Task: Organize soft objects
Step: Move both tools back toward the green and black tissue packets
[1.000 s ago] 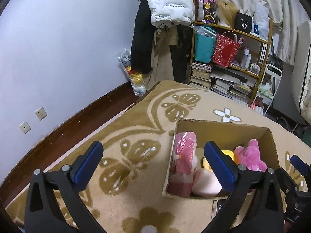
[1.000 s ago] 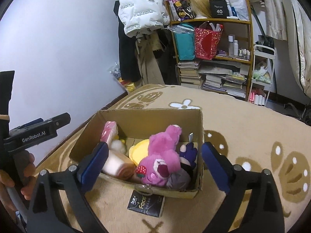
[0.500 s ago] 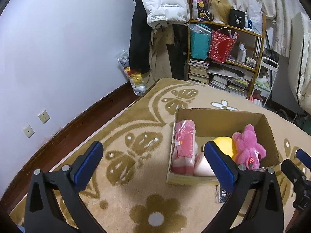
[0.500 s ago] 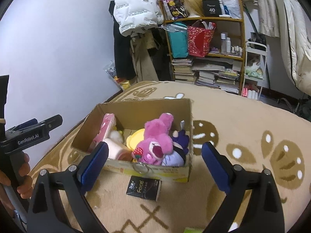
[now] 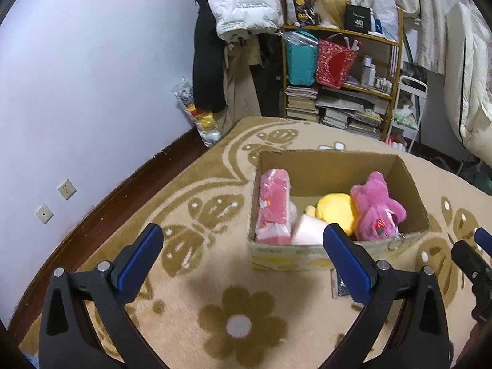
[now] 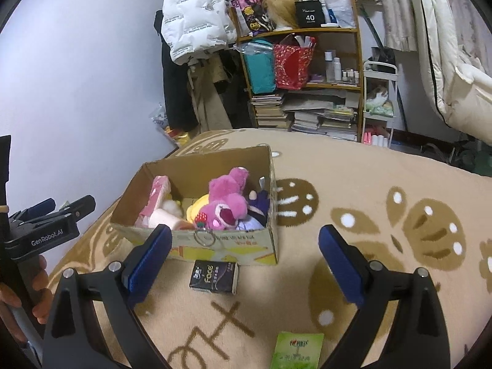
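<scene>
A cardboard box (image 5: 409, 181) (image 6: 227, 246) stands on the patterned carpet. Inside lie a pink plush bear (image 5: 376, 207) (image 6: 226, 203), a yellow plush (image 5: 335, 212) (image 6: 196, 207), a pink packet (image 5: 273, 206) (image 6: 155, 198), a pale pink roll (image 5: 307, 230) (image 6: 163, 218) and a purple toy (image 6: 258, 206). My left gripper (image 5: 243, 256) hovers open in front of the box, empty. My right gripper (image 6: 244, 256) is open too, above a black tissue pack (image 6: 213, 276) lying before the box. A green tissue pack (image 6: 296, 350) lies nearer on the carpet.
A wooden shelf (image 6: 310, 86) with books, bags and bottles stands against the back, with coats (image 6: 190, 27) hanging beside it. A wall (image 5: 77, 92) and dark skirting run on the left. A person's hand (image 6: 37, 289) holds the left gripper. Carpet (image 6: 384, 190) extends to the right.
Both grippers have pulled back and up from the box, which now looks smaller and farther. The black and green tissue packs have come into the right wrist view.
</scene>
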Demonstrator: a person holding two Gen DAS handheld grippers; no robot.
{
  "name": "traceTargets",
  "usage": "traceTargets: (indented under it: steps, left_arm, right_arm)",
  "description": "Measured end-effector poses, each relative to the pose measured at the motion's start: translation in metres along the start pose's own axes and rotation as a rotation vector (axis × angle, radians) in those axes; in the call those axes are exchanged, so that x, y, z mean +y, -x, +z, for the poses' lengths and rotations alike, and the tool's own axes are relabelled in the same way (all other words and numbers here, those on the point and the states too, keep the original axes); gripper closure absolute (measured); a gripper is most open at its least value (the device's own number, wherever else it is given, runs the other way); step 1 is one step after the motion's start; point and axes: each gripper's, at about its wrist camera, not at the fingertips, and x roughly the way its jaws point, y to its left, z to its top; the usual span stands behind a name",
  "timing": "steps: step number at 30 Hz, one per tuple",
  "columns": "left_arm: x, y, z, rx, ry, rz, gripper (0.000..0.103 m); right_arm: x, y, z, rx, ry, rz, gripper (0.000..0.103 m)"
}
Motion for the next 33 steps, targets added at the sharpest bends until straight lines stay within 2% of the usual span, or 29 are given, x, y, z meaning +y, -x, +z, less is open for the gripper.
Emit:
traceTargets:
  steps: [4,9,21,26,33]
  left_arm:
    - [-0.011,0.000,-0.005,0.014,-0.046,-0.006,0.000]
    - [-0.026,0.003,-0.012,-0.003,-0.084,0.025,0.000]
    - [-0.058,-0.009,-0.027,0.062,-0.155,-0.045,0.000]
    - [-0.069,-0.017,-0.029,0.087,-0.169,-0.065,0.000]
    - [-0.081,-0.035,-0.033,0.128,-0.176,-0.084,0.000]
  right_arm:
    - [-0.001,0.004,-0.007,0.017,-0.012,-0.005,0.003]
    - [-0.002,0.009,-0.017,0.038,-0.011,-0.018,0.003]
    - [-0.031,0.006,-0.044,0.124,-0.105,-0.068,0.005]
    - [-0.040,-0.005,-0.051,0.167,-0.127,-0.079,0.009]
    - [-0.045,-0.022,-0.063,0.253,-0.127,-0.105,0.009]
